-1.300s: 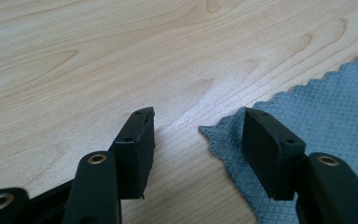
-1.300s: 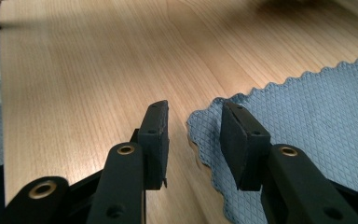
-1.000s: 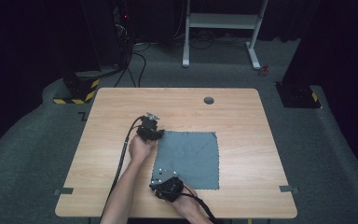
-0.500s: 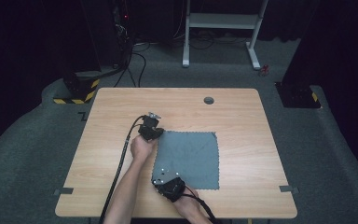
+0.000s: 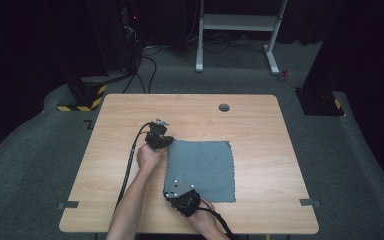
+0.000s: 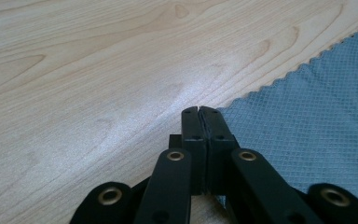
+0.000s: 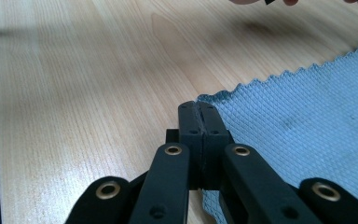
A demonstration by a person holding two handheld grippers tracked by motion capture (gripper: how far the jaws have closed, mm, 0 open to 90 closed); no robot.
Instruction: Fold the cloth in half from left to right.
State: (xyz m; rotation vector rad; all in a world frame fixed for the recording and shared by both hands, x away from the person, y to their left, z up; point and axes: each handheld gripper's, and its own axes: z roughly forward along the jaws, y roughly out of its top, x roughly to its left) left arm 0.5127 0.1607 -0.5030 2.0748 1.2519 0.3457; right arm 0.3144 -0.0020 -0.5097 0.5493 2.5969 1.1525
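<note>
Both sets of jaws have just been closing, and each is now pinching a corner of the grey square microfibre cloth [image 5: 200, 169] lying flat on the light wooden bench [image 5: 260, 125]: left gripper [image 6: 199, 111] far-left corner, right gripper [image 7: 198, 106] near-left. Shallow edge grips are risking slippage when lifting.

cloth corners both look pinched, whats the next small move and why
Probably lift both corners a little and carry them toward the far side to start a fold. The left gripper and right gripper are shut on the two near-side corners of the grey cloth, which lies flat on the table.
</note>
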